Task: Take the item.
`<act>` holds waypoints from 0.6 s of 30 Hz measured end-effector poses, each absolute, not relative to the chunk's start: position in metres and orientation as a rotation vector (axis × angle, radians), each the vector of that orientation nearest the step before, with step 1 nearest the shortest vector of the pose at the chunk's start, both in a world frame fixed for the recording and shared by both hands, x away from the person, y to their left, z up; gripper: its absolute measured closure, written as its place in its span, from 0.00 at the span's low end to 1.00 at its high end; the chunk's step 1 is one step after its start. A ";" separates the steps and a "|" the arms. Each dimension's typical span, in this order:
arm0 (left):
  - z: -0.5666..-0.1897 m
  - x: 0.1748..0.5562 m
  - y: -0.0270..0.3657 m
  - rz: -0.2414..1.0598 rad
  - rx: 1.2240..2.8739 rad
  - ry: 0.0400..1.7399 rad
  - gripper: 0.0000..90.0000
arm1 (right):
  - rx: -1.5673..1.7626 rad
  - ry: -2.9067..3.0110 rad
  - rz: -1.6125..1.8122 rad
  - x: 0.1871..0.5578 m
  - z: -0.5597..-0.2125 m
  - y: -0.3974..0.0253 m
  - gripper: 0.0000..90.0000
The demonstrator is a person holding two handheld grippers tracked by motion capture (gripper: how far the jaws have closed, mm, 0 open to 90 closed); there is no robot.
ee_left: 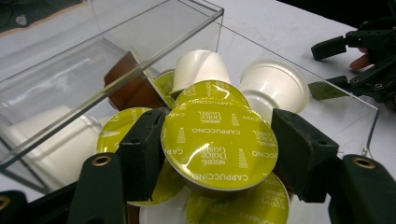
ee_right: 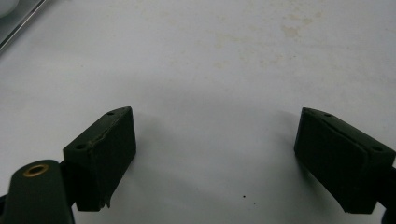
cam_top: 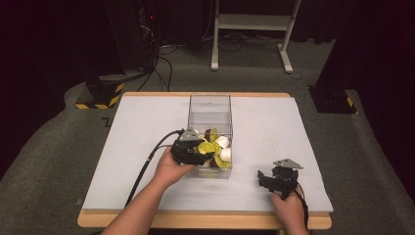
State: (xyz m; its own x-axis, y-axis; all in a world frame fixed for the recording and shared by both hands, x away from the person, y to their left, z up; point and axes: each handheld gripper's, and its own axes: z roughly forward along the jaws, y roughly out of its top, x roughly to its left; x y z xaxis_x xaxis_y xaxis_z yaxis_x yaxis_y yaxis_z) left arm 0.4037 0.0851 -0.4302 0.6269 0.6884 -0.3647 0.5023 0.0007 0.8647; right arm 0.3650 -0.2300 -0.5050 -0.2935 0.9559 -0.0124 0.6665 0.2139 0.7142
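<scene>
**Left claw grips cappuccino capsule inside clear box**

Seen from the high view, a person's two forearms reach in over a white bench (cam_top: 147, 127). The left hand (cam_top: 169, 169) holds the left claw (cam_top: 208, 149) at the near end of a clear plastic box (cam_top: 210, 105), which stands near the middle of the bench with its long side running away from the person. The near part of the box holds a heap of coffee capsules; the far part looks bare.

In the left gripper view, the left claw (ee_left: 219, 149) is clenched on a yellow-lidded capsule (ee_left: 219, 142), one jaw pressed against each side of its rim. The foil lid faces the camera and reads "CAPPUCCINO" and "Dolce Gusto". Around it lie more yellow-lidded capsules (ee_left: 116, 128), two white capsules (ee_left: 275, 86) lying behind it, and a brown capsule (ee_left: 130, 86) against the box wall.

The right hand (cam_top: 288, 208) rests near the front edge of the bench, well apart from the box and to its right, holding the right claw (cam_top: 266, 178). In the right gripper view, the right claw (ee_right: 215, 158) stands released, its jaws spread wide with nothing but bare white surface between them.
</scene>
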 end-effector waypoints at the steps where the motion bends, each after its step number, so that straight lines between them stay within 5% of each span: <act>1: -0.428 0.403 0.087 0.185 1.633 0.996 0.42 | 1.498 2.039 0.845 0.365 -0.505 -0.230 0.14; 18: -0.417 0.394 0.098 0.193 1.550 1.000 0.42 | 1.497 2.039 0.846 0.365 -0.505 -0.230 0.14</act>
State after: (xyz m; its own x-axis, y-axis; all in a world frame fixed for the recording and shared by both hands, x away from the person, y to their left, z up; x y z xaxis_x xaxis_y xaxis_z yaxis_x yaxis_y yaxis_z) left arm 0.3938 0.0976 -0.4167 0.6143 0.6763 -0.4066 0.4769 0.0925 0.8741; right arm 0.3650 -0.2302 -0.5051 -0.2943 0.9556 -0.0130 0.6658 0.2147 0.7146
